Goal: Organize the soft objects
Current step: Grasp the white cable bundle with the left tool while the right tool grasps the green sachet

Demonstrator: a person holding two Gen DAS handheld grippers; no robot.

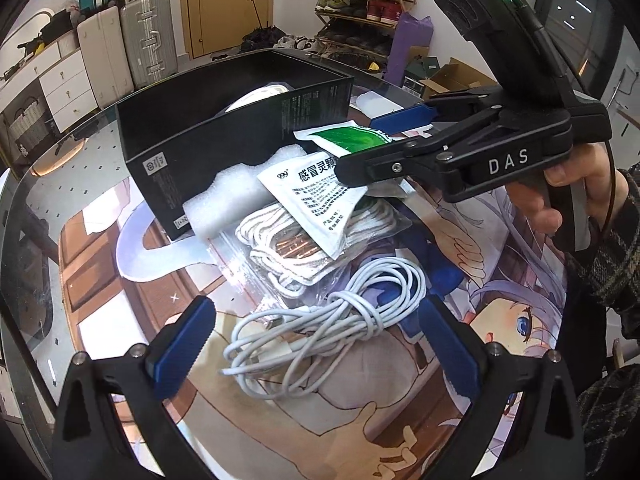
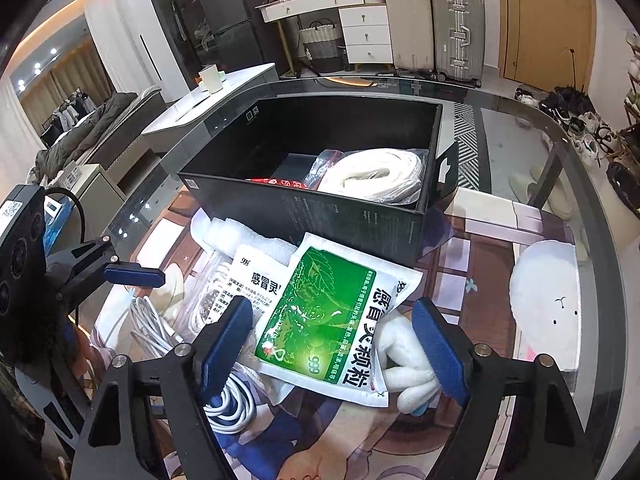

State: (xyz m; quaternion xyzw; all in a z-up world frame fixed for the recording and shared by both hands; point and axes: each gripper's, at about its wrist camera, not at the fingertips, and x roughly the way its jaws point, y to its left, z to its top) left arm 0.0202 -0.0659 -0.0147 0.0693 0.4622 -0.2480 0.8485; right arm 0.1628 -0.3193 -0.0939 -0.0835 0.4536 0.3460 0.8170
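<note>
I am working over a glass table [image 2: 520,92] with a printed anime mat under it, in a living room with suitcases and a shoe rack behind. The black box [image 2: 360,216] is my landmark, sitting toward the far side of the table and already holding a bagged coil of white rope [image 2: 376,176].

Going left to right in front of the box: the left gripper [image 1: 316,344] is hanging wide open with nothing in it, its fingers straddling the white charging cable [image 1: 320,328], which is lying in a loose bundle nearest me. Just beyond the cable, between it and the box, a bagged white cord [image 1: 288,256] is resting against a white foam piece [image 1: 228,200] that is touching the box's front wall. A white sachet [image 1: 316,204] is lying tilted on top of that bag.

To the right, the right gripper [image 2: 332,344] is also wide open, holding nothing. The green sachet [image 2: 332,316] is lying straight ahead between its fingers, leaning on the box's front wall, long axis running away from me toward the box. I judge the right hand nearer to it, so closing across its short width looks workable. A white plush [image 2: 404,364] is tucked under its near corner and may get pinched along.
</note>
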